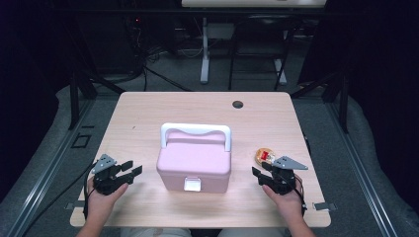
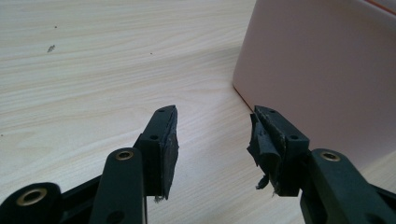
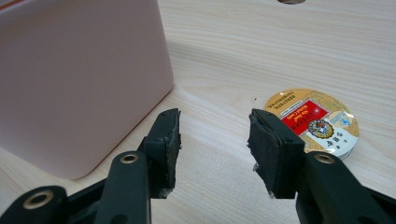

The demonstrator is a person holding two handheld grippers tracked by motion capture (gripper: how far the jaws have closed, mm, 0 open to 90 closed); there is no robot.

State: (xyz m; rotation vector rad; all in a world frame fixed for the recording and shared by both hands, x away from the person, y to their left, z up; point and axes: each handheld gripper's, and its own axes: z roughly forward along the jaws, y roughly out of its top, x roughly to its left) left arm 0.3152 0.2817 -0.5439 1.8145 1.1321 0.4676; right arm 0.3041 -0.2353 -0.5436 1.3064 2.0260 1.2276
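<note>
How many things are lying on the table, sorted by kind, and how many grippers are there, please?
Pink box with a white handle and a white clasp: 1
Round flat tin with a gold and red label: 1
Hand-held grippers, left gripper and right gripper, both with open jaws and nothing between them: 2
Total: 4

The left gripper (image 1: 129,169) is held in the left hand (image 1: 101,195) just left of the pink box (image 1: 193,165), jaws parted with nothing between them. The right gripper (image 1: 261,176) is held in the right hand (image 1: 289,197) right of that box, jaws likewise parted and empty. Both are pointed forward, low over the counter (image 1: 148,113).
</note>
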